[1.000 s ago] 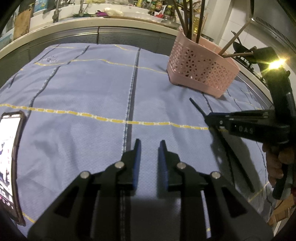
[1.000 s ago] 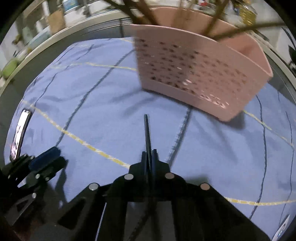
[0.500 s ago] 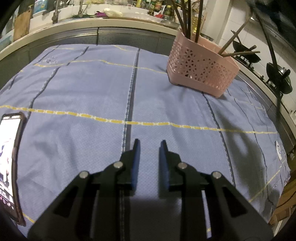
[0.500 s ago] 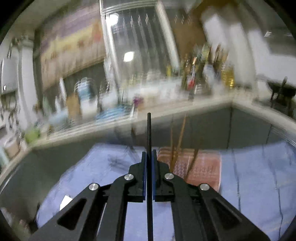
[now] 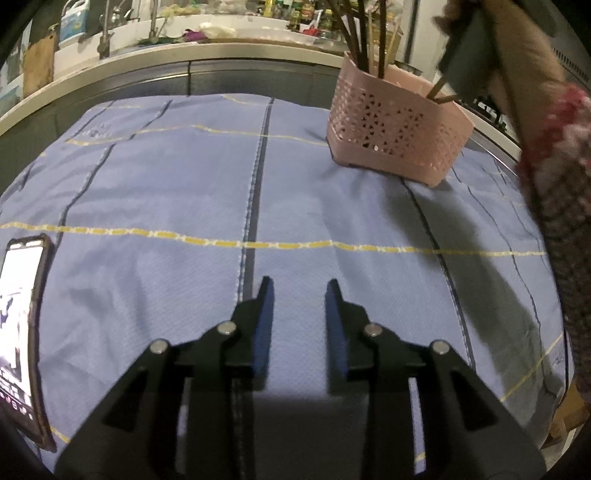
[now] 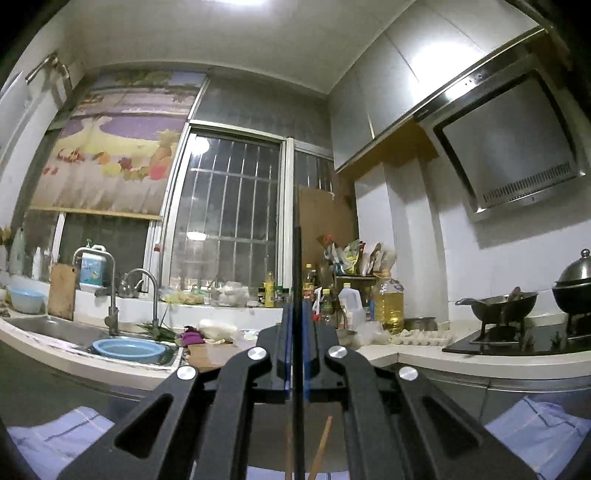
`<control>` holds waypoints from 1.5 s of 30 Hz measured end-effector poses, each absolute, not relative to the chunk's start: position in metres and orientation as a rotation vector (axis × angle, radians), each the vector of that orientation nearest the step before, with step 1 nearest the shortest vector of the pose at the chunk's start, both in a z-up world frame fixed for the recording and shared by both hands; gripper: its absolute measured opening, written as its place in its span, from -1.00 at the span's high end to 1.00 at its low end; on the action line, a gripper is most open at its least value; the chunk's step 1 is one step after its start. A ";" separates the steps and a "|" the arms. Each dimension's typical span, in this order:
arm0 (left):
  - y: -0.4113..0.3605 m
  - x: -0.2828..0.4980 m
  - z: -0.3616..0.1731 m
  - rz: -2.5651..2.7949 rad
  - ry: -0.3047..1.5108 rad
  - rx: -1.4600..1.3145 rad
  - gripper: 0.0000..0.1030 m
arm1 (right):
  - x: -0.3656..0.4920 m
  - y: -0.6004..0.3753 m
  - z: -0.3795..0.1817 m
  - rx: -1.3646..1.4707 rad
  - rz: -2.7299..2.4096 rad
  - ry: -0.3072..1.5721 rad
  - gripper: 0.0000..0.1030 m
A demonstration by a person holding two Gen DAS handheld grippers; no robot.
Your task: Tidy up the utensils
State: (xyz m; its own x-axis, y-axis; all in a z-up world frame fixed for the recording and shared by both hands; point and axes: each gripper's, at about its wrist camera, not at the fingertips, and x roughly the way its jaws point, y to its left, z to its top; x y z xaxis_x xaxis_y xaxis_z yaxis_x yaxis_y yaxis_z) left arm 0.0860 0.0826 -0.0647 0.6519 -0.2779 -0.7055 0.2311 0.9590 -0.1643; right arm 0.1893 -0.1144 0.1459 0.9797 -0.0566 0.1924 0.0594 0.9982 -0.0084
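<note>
A pink perforated basket [image 5: 399, 133] stands at the far right of the blue cloth [image 5: 177, 192], with several dark and wooden chopsticks [image 5: 356, 33] upright in it. My left gripper [image 5: 299, 325] is open and empty, low over the near middle of the cloth. My right gripper [image 6: 295, 332] is shut on a black chopstick [image 6: 297, 258] that stands upright between its pads, and the gripper is level and points at the kitchen wall. In the left wrist view the right hand and sleeve [image 5: 546, 155] reach above the basket; a wooden chopstick tip [image 6: 322, 443] shows below the right gripper.
A phone [image 5: 18, 325] with a lit screen lies at the cloth's near left edge. A steel counter edge [image 5: 184, 55] runs behind the cloth. A sink with a tap [image 6: 110, 295], bottles [image 6: 388, 302] and a stove with pans [image 6: 509, 310] line the back counter.
My right gripper lifted the black chopstick off the cloth, swung it upright and moved over the basket. The left gripper's jaws stay apart and it barely moved.
</note>
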 end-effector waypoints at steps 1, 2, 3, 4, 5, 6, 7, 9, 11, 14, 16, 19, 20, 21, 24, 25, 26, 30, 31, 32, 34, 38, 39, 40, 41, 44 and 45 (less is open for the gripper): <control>0.083 0.086 -0.065 -0.290 0.811 -0.061 0.44 | 0.193 -0.114 0.139 -0.007 -0.047 -0.182 0.91; 0.083 0.086 -0.065 -0.292 0.811 -0.063 0.43 | 0.193 -0.115 0.134 -0.008 -0.044 -0.177 0.91; 0.084 0.087 -0.065 -0.295 0.812 -0.068 0.43 | 0.192 -0.113 0.128 -0.014 -0.043 -0.171 0.91; 0.084 0.087 -0.065 -0.297 0.813 -0.073 0.43 | 0.193 -0.115 0.123 -0.011 -0.038 -0.163 0.91; 0.085 0.087 -0.065 -0.300 0.814 -0.080 0.43 | 0.191 -0.113 0.119 -0.008 -0.035 -0.156 0.91; 0.087 0.087 -0.065 -0.305 0.815 -0.090 0.43 | 0.190 -0.114 0.114 -0.004 -0.033 -0.148 0.91; 0.088 0.088 -0.065 -0.309 0.817 -0.098 0.43 | 0.189 -0.116 0.108 -0.006 -0.036 -0.139 0.91; 0.088 0.088 -0.064 -0.312 0.819 -0.107 0.43 | 0.189 -0.115 0.098 -0.008 -0.040 -0.122 0.91; 0.087 0.088 -0.064 -0.310 0.820 -0.107 0.43 | 0.189 -0.117 0.088 0.006 -0.031 -0.083 0.91; 0.088 0.088 -0.063 -0.311 0.820 -0.123 0.43 | 0.184 -0.115 0.076 0.004 -0.005 -0.021 0.88; 0.093 0.087 -0.060 -0.311 0.808 -0.152 0.43 | 0.175 -0.114 0.075 0.016 0.025 0.011 0.87; 0.101 0.083 -0.054 -0.294 0.783 -0.177 0.43 | 0.152 -0.112 0.082 0.016 0.043 0.031 0.75; 0.102 0.080 -0.050 -0.280 0.775 -0.178 0.43 | 0.145 -0.112 0.085 0.016 0.046 0.048 0.66; 0.104 0.078 -0.046 -0.272 0.769 -0.180 0.43 | 0.135 -0.113 0.089 0.023 0.049 0.059 0.51; 0.108 0.067 -0.023 -0.251 0.720 -0.197 0.43 | 0.089 -0.120 0.102 0.049 0.064 0.065 -0.02; 0.109 0.061 -0.012 -0.240 0.693 -0.197 0.43 | 0.073 -0.122 0.105 0.049 0.069 0.065 -0.07; 0.109 0.057 -0.004 -0.232 0.674 -0.192 0.43 | 0.062 -0.123 0.107 0.046 0.074 0.066 -0.10; 0.100 0.030 0.036 -0.206 0.581 -0.164 0.41 | -0.001 -0.138 0.116 0.078 0.102 0.113 -0.22; 0.097 0.023 0.044 -0.202 0.564 -0.157 0.33 | -0.018 -0.143 0.116 0.091 0.108 0.146 -0.24; 0.094 0.017 0.051 -0.195 0.548 -0.146 0.21 | -0.034 -0.147 0.115 0.097 0.101 0.181 -0.28; 0.084 0.000 0.067 -0.176 0.509 -0.110 0.10 | -0.058 -0.155 0.111 0.118 0.104 0.235 -0.29; 0.065 -0.032 0.094 -0.166 0.443 -0.048 -0.01 | -0.095 -0.172 0.100 0.217 0.137 0.378 -0.29; 0.060 -0.041 0.099 -0.162 0.428 -0.034 -0.03 | -0.102 -0.175 0.097 0.243 0.150 0.394 -0.29; 0.057 -0.045 0.103 -0.159 0.419 -0.023 -0.08 | -0.112 -0.178 0.095 0.274 0.165 0.411 -0.29; 0.052 -0.053 0.106 -0.157 0.409 -0.008 -0.13 | -0.119 -0.179 0.094 0.287 0.168 0.417 -0.29; 0.039 -0.079 0.115 -0.148 0.386 0.050 -0.21 | -0.142 -0.180 0.094 0.310 0.175 0.415 -0.29; 0.036 -0.085 0.116 -0.142 0.382 0.062 -0.22 | -0.149 -0.180 0.095 0.318 0.173 0.413 -0.29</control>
